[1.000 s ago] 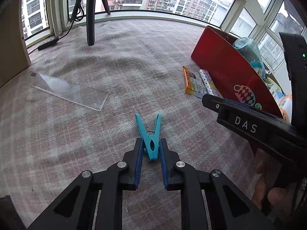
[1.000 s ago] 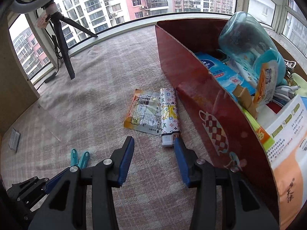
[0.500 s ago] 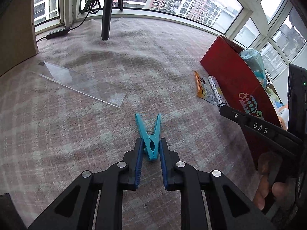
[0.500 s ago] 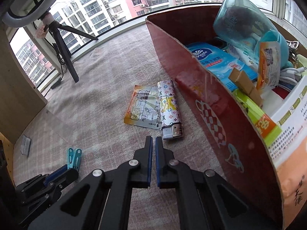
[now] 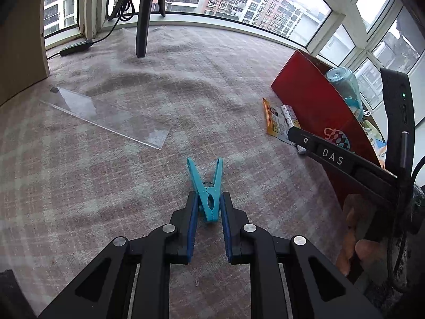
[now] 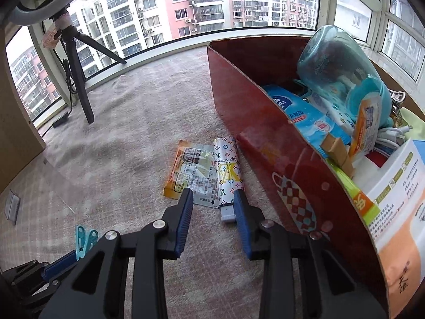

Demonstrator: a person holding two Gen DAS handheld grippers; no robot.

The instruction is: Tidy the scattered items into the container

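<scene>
A teal clothespin (image 5: 211, 204) lies low over the pink checked carpet, and my left gripper (image 5: 209, 195) is shut on its spring end. The clothespin (image 6: 85, 239) also shows at the lower left of the right wrist view. A patterned lighter (image 6: 228, 170) lies next to an orange sachet (image 6: 194, 175), close against the red cardboard box (image 6: 265, 133). My right gripper (image 6: 212, 194) hovers over the lighter's metal end. Its jaws are opening and the pads do not press on the lighter. The box (image 5: 313, 101) stands to the right of the left gripper.
The box holds a blue bottle (image 6: 337, 61), a tissue pack (image 6: 302, 117), paper packs and cables. A clear plastic sheet (image 5: 106, 114) lies on the carpet at the left. A tripod leg (image 5: 143, 16) and a power strip (image 5: 77, 47) stand by the windows.
My right gripper closed fully with nothing in it, then opened part way and came closer to the lighter. The left gripper kept its hold on the clothespin and stayed in place.
</scene>
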